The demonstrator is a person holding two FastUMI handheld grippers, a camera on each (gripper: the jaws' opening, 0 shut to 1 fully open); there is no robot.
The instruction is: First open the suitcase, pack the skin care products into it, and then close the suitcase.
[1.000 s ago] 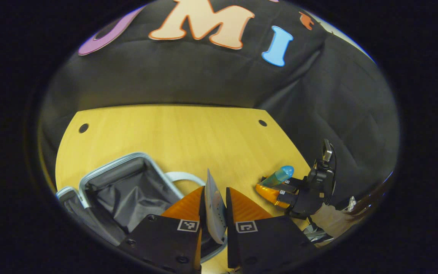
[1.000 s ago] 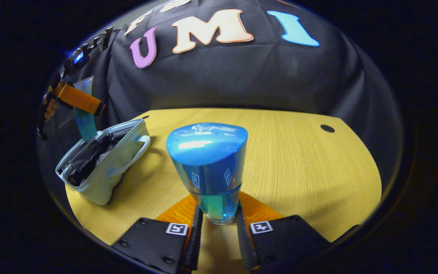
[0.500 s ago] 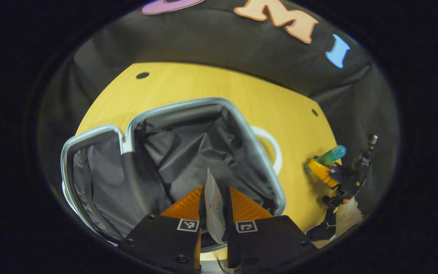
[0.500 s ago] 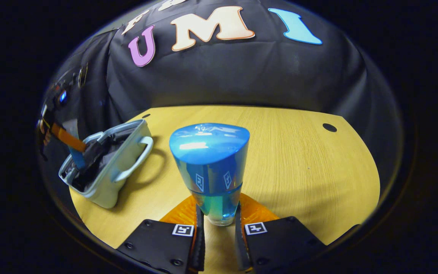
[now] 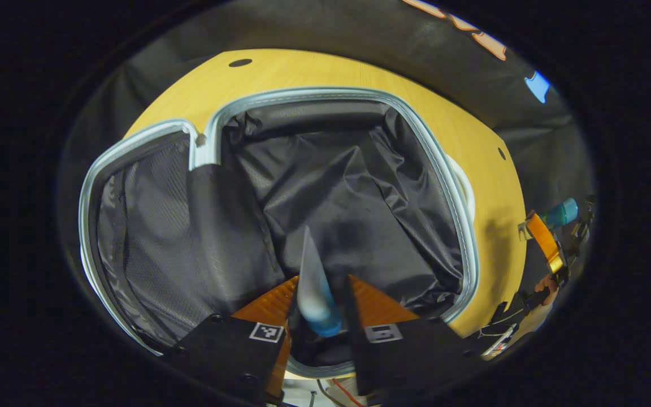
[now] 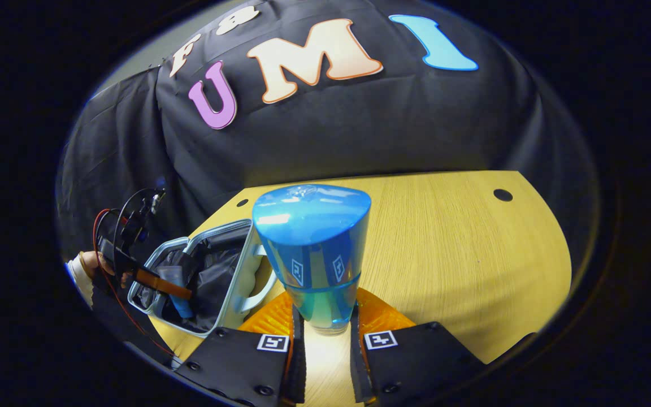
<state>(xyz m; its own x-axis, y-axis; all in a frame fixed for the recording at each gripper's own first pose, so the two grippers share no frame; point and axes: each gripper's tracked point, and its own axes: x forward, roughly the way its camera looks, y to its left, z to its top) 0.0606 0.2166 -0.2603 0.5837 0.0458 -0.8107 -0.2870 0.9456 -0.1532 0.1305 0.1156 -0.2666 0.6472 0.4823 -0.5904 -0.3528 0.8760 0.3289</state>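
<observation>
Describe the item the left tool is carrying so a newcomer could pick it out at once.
Start at the wooden table and find the open pale suitcase with black lining. Just above that lining, between the left tool's orange fingers, is a slim tube, whitish at the flat end and blue at the cap. The bottle in the right tool is stouter, blue and broad-topped.

The yellow wooden table (image 6: 450, 254) with fine grain spreads ahead of the claw and to its right. Two small round dark holes (image 6: 502, 195) are near its far edge, beside the black cloth wall (image 6: 359, 124).
</observation>
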